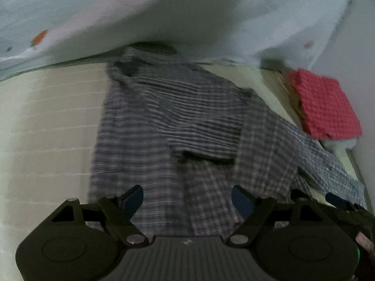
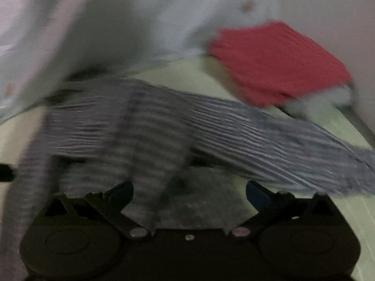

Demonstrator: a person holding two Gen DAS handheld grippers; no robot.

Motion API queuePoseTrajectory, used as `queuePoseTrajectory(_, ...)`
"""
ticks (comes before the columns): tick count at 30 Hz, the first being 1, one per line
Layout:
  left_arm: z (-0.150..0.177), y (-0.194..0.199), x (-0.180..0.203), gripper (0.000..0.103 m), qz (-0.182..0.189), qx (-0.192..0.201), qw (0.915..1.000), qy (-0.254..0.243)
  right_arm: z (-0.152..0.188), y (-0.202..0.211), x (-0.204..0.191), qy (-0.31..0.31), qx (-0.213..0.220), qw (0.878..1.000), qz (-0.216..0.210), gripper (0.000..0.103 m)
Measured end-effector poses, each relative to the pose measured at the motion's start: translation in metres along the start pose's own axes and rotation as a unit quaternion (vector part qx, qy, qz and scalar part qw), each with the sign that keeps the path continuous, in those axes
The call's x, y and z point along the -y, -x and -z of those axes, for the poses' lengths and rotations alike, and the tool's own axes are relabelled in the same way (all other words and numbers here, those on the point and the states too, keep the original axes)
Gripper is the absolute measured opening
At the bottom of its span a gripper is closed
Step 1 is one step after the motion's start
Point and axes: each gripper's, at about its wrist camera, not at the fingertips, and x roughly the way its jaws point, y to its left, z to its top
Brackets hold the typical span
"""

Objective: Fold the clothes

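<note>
Both grippers sit low and level, pointing forward side by side. The left gripper (image 1: 187, 200) has its jaws spread wide, the blue-padded fingertips (image 1: 133, 199) well apart with nothing pinched between them. The right gripper (image 2: 189, 195) is likewise wide apart, its blue fingertips (image 2: 257, 195) gripping nothing. From the left wrist view, the right gripper's fingertip shows just beside it at the right edge.

Grey-blue plaid shirt (image 1: 168, 126) (thin pale stripes), red checked cloth (image 1: 325, 105), cream mat (image 1: 46, 117).
</note>
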Motion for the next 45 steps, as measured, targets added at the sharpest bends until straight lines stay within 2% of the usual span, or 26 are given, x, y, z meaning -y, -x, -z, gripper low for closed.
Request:
queuePoseTrajectory(4,0.001,-0.022,0.029,0.083,0.028,-0.03,0.9984,-0.039,0.013,-0.023,0.034,-0.019,-0.027,0.999,0.043,0.103)
queuePoseTrajectory(7,0.003,-0.035,0.049,0.076,0.045,-0.048,0.9954,-0.069,0.02,-0.029,0.044,-0.013,-0.015,0.999,0.047,0.103)
queuePoseTrajectory(9,0.006,-0.043,0.059,0.064,0.049,-0.063,0.993,-0.087,0.021,-0.031,0.044,-0.007,-0.009,0.999,0.043,0.103)
queuePoseTrajectory(12,0.011,-0.059,0.067,0.039,0.055,-0.093,0.99,-0.091,0.023,-0.031,0.044,-0.003,0.001,0.999,0.039,0.103)
queuePoseTrajectory(13,0.012,-0.063,0.066,0.024,0.052,-0.1,0.9901,-0.084,0.023,-0.03,0.043,-0.003,0.004,0.999,0.04,0.103)
queuePoseTrajectory(14,0.013,-0.067,0.064,0.013,0.048,-0.107,0.9901,-0.077,0.024,-0.03,0.043,-0.003,0.005,0.999,0.041,0.103)
queuePoseTrajectory(17,0.016,-0.073,0.06,0.003,0.04,-0.121,0.9901,-0.06,0.022,-0.032,0.043,-0.004,0.006,0.999,0.041,0.103)
queuePoseTrajectory(23,0.019,-0.054,0.047,0.001,0.045,-0.104,0.9927,-0.043,0.021,-0.031,0.043,-0.011,-0.002,0.999,0.045,0.103)
queuePoseTrajectory(30,0.029,-0.016,0.046,0.0,0.064,-0.066,0.9954,-0.027,0.031,-0.018,0.036,-0.006,-0.019,0.999,0.04,0.103)
queuePoseTrajectory(38,0.056,0.031,0.04,0.0,0.056,-0.029,0.9979,-0.014,0.043,0.007,0.022,0.023,-0.015,0.999,0.024,0.103)
queuePoseTrajectory(45,0.086,0.065,0.014,0.0,0.056,-0.02,0.9976,0.034,0.059,0.035,0.003,0.062,-0.005,0.998,0.0,0.103)
